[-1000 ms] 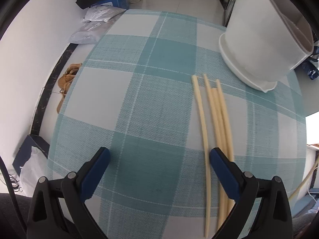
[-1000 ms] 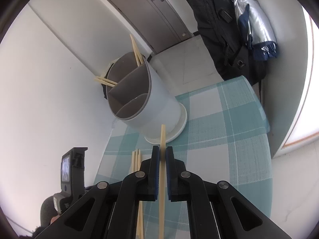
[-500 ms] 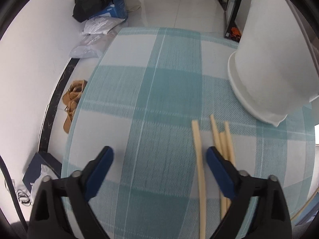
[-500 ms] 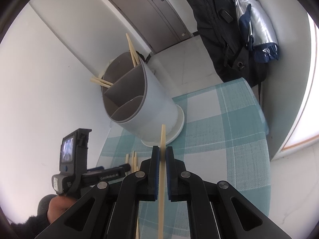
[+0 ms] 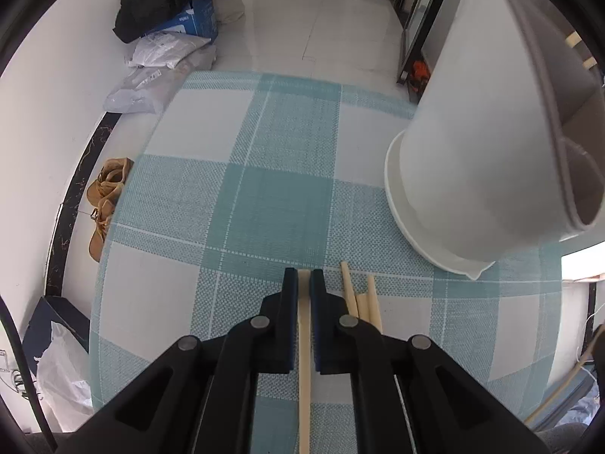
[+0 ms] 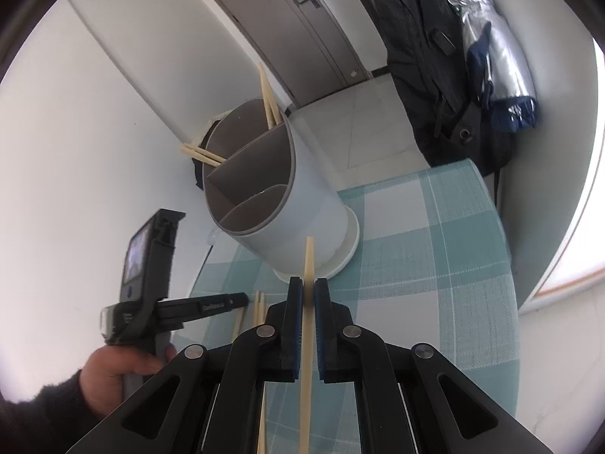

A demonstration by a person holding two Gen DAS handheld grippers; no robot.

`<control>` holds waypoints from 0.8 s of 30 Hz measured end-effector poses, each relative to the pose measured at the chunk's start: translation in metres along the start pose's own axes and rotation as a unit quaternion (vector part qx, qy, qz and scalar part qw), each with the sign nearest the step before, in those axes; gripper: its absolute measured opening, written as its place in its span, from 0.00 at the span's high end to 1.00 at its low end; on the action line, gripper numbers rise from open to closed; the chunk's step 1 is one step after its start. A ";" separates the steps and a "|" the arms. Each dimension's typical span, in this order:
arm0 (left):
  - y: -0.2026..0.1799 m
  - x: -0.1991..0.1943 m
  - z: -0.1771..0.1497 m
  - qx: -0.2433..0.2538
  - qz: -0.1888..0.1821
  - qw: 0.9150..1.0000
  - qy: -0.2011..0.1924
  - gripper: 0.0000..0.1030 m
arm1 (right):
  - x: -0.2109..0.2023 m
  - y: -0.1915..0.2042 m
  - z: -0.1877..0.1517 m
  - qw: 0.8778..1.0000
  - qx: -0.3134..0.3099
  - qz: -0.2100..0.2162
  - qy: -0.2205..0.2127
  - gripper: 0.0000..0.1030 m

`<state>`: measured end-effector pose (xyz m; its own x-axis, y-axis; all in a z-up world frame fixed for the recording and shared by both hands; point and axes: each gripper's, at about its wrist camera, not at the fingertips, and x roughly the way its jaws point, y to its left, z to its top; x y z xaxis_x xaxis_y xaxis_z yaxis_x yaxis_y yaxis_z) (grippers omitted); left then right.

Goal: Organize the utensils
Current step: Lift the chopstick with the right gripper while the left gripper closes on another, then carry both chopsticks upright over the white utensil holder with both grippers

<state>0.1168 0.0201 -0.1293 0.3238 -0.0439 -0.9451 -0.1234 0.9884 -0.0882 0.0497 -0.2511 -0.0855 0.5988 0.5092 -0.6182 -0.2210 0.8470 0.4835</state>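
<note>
My left gripper (image 5: 304, 280) points steeply down at the teal checked tablecloth (image 5: 264, 189); its jaws are closing, blue pads pressed on one pale chopstick (image 5: 304, 340). Three more chopsticks (image 5: 363, 302) lie just right of it. The white divided utensil holder (image 5: 472, 151) stands to the right. In the right wrist view my right gripper (image 6: 309, 287) is shut on another chopstick (image 6: 309, 261), whose tip points at the holder (image 6: 264, 196). Several chopsticks (image 6: 268, 98) stand in the holder's far compartments. A hand (image 6: 113, 370) holds the left gripper (image 6: 227, 300) low on the left.
The table's curved edge runs close on the left, with tan shoes (image 5: 106, 196), plastic bags (image 5: 166, 49) and a dark bundle on the floor beyond. A dark coat (image 6: 435, 56) hangs past the table's far end, beside a grey door (image 6: 295, 19).
The left gripper's jaws went from wide open to shut on the leftmost chopstick, and it drew nearer the holder. The right gripper kept still with its chopstick.
</note>
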 end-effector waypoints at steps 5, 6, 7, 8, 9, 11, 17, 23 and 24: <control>0.004 -0.054 -0.014 -0.009 -0.057 0.994 -0.098 0.98 | -0.006 0.013 -0.003 1.000 -0.020 -0.005 -0.014 0.95; 0.003 -0.066 -0.019 -0.009 -0.065 0.990 -0.124 0.98 | -0.009 0.018 -0.004 0.999 -0.029 -0.004 -0.021 0.95; 0.003 -0.076 -0.024 -0.010 -0.075 0.987 -0.143 0.98 | -0.011 0.023 -0.005 0.999 -0.038 -0.005 -0.027 0.95; 0.001 -0.083 -0.026 -0.011 -0.083 0.985 -0.154 0.98 | -0.013 0.028 -0.007 0.998 -0.049 -0.006 -0.032 0.95; 0.002 -0.093 -0.031 -0.015 -0.093 0.981 -0.169 0.98 | -0.016 0.035 -0.009 0.997 -0.063 -0.010 -0.042 0.95; 0.005 -0.110 -0.040 -0.024 -0.115 0.974 -0.196 0.98 | -0.022 0.046 -0.013 0.994 -0.086 -0.015 -0.059 0.95; 0.004 -0.132 -0.049 -0.023 -0.140 0.955 -0.260 0.98 | -0.032 0.077 -0.027 0.985 -0.141 -0.031 -0.096 0.95; 0.015 -0.134 -0.051 -0.014 -0.152 0.950 -0.271 0.98 | -0.034 0.085 -0.034 0.983 -0.148 -0.042 -0.098 0.95; 0.014 -0.137 -0.050 -0.014 -0.158 0.949 -0.273 0.98 | -0.035 0.086 -0.034 0.983 -0.147 -0.044 -0.099 0.95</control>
<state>0.0241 0.0330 -0.0171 0.7862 -0.2481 -0.5660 0.0380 0.9336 -0.3564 -0.0166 -0.1911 -0.0434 0.7573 0.4174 -0.5023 -0.3571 0.9086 0.2166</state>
